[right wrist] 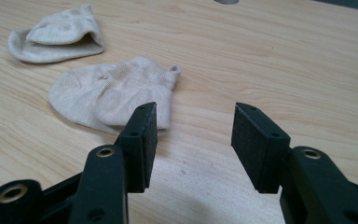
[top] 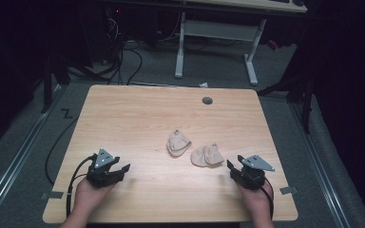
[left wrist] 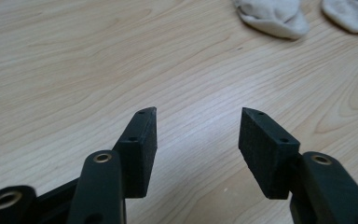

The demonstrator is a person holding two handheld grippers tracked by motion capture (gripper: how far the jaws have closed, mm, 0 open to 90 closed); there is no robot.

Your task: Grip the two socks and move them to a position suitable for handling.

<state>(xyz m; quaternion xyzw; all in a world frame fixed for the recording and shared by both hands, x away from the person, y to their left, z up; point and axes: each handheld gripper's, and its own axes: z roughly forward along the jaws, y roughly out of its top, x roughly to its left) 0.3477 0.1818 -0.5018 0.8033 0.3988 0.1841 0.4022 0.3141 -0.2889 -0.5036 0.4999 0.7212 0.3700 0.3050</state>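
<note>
Two small beige socks lie side by side near the middle of the wooden table [top: 123,114]: the left sock [top: 178,142] and the right sock [top: 207,155]. My left gripper [top: 122,168] rests low at the front left, open, nothing between its jaws; the left sock [left wrist: 272,16] and the right sock [left wrist: 352,14] lie far ahead of it at the upper right. My right gripper [top: 230,166] sits at the front right, open and empty, just right of the right sock [right wrist: 107,95], which lies before its left jaw. The other sock [right wrist: 56,35] lies farther back.
A grey round cable port [top: 207,100] sits near the table's far edge. A white desk frame [top: 216,33] and cables stand on the floor beyond. Bare wood stretches across the table's left half and along its front edge.
</note>
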